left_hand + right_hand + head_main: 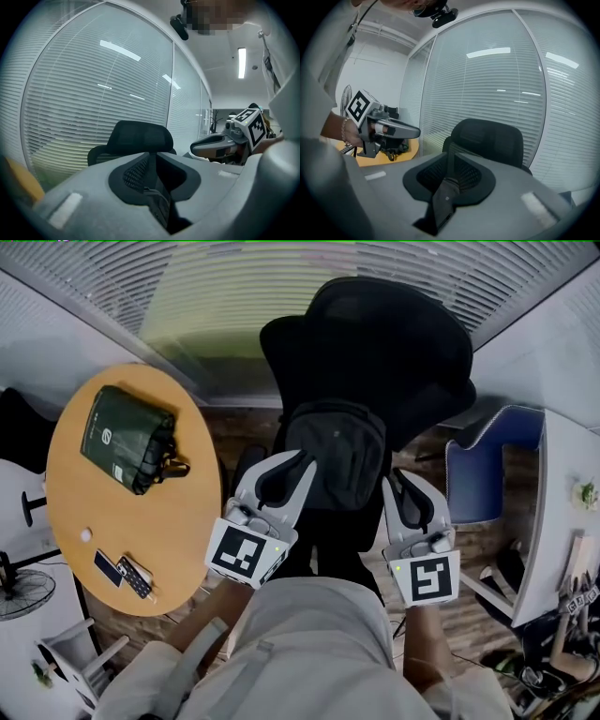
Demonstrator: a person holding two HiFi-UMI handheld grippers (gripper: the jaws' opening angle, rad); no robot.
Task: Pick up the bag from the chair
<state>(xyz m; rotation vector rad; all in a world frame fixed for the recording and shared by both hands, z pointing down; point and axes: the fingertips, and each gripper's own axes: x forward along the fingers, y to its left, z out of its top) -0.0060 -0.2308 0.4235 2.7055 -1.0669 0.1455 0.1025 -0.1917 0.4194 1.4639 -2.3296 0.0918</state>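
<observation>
A black bag (335, 451) lies on the seat of a black office chair (394, 343), seen in the head view. My left gripper (302, 463) hovers at the bag's near left edge, its fingers closed tip to tip. My right gripper (392, 480) is held at the bag's near right corner, also shut. I see nothing gripped by either one. In the left gripper view, the left gripper (152, 158) points at the chair's headrest (138, 136), with the right gripper (197, 146) beside it. The right gripper view shows the right gripper (451, 159) below the chair back (487, 138). Neither gripper view shows the bag.
A round wooden table (75, 512) stands to the left with a dark green pouch (127, 437) and a small remote (134, 577) on it. A blue chair (487, 465) and a white desk (567, 493) are to the right. Slatted blinds (234, 287) run behind the chair.
</observation>
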